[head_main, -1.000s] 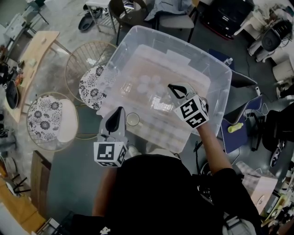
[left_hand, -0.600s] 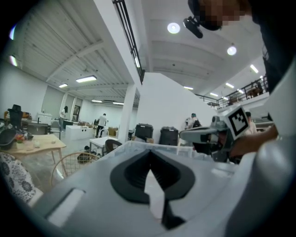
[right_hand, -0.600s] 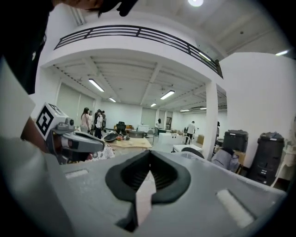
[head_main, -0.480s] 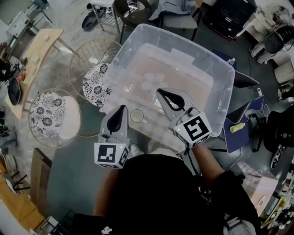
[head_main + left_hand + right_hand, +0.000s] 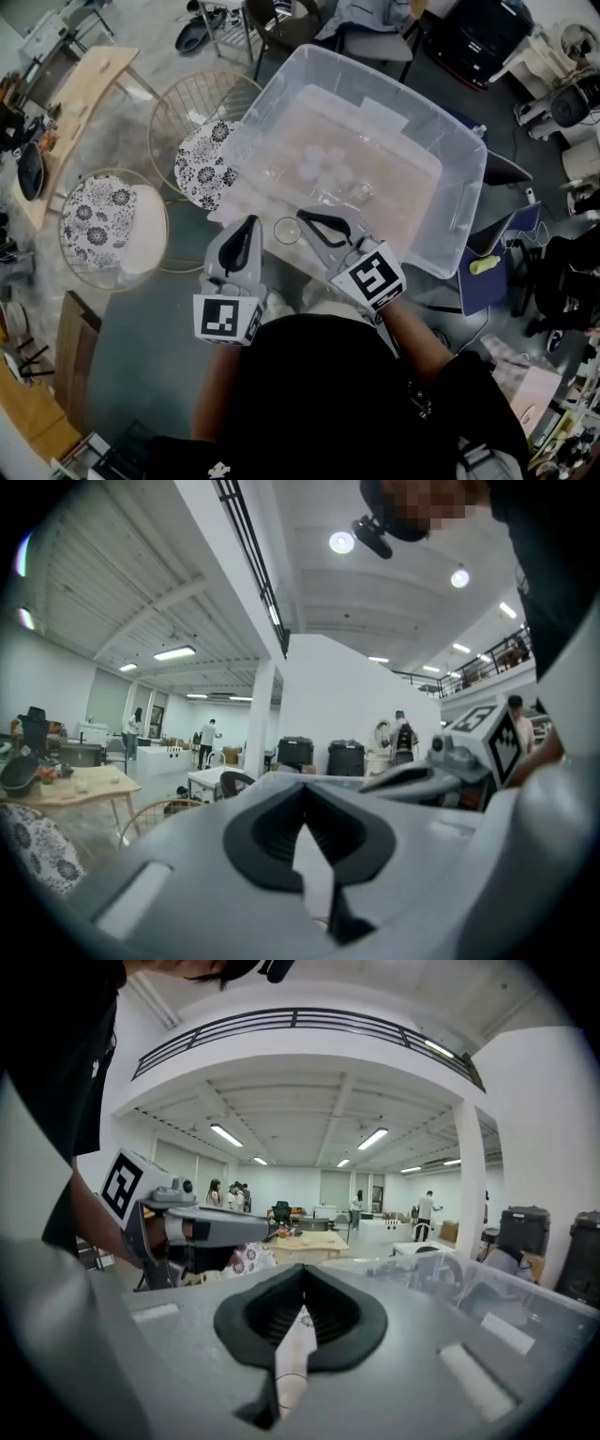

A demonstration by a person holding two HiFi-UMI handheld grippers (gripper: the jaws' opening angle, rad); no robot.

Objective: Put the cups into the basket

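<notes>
While the left tool [image 5: 247, 221] and right tool [image 5: 303, 216] are pinched closed, a clear cup [image 5: 286, 231] sits between their tips.

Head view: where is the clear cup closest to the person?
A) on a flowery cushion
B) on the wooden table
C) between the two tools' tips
C: the clear cup sits at the plastic bin's near edge, with the left tool and the right tool either side.

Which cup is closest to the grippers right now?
The lone cup between the left gripper and right gripper, at the bin's near edge; the other cups cluster farther back inside the bin.
</notes>
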